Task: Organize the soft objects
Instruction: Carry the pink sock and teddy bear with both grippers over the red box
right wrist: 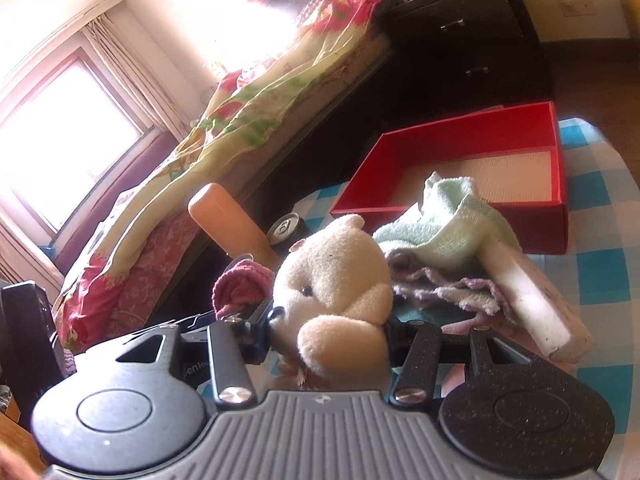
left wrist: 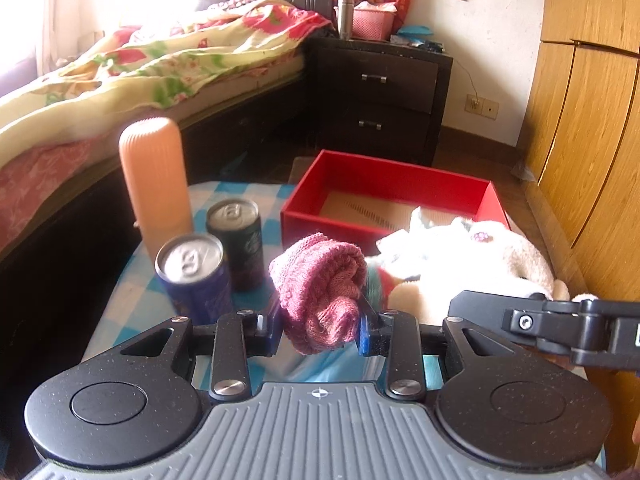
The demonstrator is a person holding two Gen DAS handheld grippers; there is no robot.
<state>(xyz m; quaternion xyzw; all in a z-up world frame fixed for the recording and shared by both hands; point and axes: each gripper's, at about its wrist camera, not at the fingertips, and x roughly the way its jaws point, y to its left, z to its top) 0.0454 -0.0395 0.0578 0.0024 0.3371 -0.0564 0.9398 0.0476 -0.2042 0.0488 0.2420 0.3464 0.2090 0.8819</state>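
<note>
My left gripper is shut on a rolled pink knitted piece, held above the checked cloth. The same pink piece shows at the left of the right wrist view. My right gripper is shut on a cream teddy bear, lifted off the table; the bear also appears at the right of the left wrist view. An open red box lies ahead, with a pale liner and nothing else seen inside. A mint-green cloth and a purple-edged rag are heaped before it.
Two drink cans and a tall orange ribbed bottle stand at the left on the blue-checked tablecloth. A white block lies by the rags. A bed, dark nightstand and wooden wardrobe surround the table.
</note>
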